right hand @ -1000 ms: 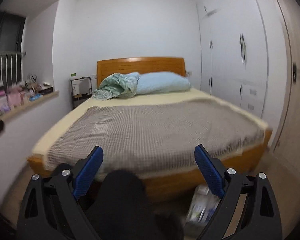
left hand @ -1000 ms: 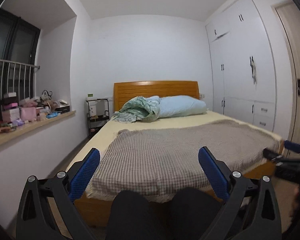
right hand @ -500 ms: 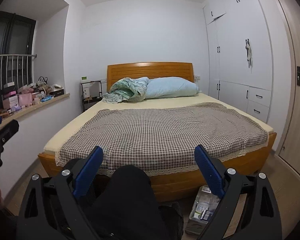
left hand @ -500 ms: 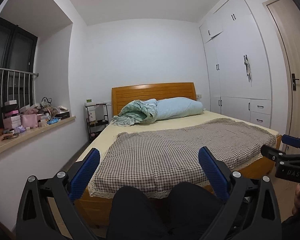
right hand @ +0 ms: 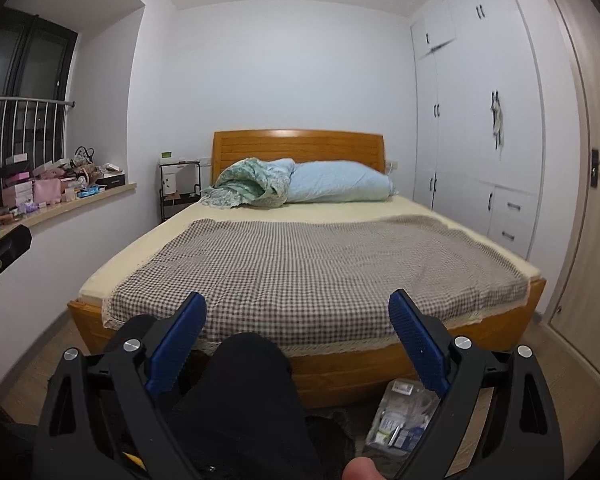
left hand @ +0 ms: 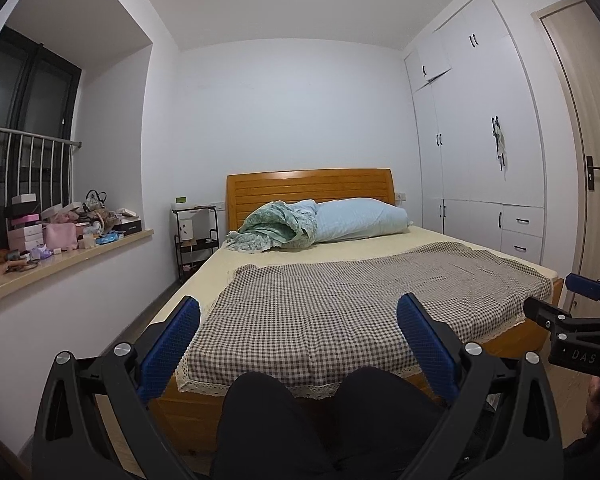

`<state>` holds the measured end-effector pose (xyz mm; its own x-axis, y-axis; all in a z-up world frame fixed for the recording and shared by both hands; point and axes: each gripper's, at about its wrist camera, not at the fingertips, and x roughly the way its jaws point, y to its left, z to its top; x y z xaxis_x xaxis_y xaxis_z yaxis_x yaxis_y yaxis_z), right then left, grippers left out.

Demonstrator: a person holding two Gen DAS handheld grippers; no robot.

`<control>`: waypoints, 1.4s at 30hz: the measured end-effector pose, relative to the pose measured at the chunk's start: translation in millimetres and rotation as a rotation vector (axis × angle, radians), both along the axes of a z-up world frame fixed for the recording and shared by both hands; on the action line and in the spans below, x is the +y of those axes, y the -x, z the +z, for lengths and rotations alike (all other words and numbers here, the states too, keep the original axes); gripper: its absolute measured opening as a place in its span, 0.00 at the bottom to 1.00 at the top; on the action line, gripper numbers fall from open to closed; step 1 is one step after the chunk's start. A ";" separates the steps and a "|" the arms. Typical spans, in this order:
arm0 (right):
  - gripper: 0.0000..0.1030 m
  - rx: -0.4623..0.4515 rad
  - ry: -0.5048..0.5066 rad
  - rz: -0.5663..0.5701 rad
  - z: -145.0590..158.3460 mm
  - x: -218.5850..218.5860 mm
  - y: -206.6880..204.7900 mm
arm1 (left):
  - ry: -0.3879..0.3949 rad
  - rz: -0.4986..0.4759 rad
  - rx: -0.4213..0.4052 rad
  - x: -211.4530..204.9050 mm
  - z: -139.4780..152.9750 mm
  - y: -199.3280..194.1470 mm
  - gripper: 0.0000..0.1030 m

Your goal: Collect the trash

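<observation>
You have lifted both grippers; left gripper point(left hand: 298, 344) and right gripper point(right hand: 296, 344) gape, holding no trash.

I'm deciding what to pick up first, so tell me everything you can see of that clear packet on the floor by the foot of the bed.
The clear packet shows only in the right wrist view. It looks like a transparent plastic bag or tray holding small white and blue boxes or sachets; the print is unreadable. It lies flat on the wooden floor, just in front of the bed frame. The right gripper, open, hangs above it without touching; its finger hides the packet's right edge.
</observation>
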<state>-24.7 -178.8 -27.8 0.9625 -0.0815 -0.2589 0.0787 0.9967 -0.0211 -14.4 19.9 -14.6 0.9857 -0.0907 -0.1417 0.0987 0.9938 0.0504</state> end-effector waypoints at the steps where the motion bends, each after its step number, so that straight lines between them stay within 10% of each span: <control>1: 0.86 -0.005 0.002 0.000 0.6 0.3 1.3 | 0.000 0.001 -0.001 0.3 0.1 0.0 0.93; 42: 0.86 -0.013 0.031 0.016 3.5 -10.6 5.2 | -0.004 0.008 -0.021 -8.9 -0.7 7.0 0.93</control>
<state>-29.9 -189.3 -24.3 0.9671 -0.0736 -0.2437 0.0630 0.9967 -0.0507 -21.4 11.0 -15.3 0.9892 -0.0825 -0.1208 0.0898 0.9944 0.0562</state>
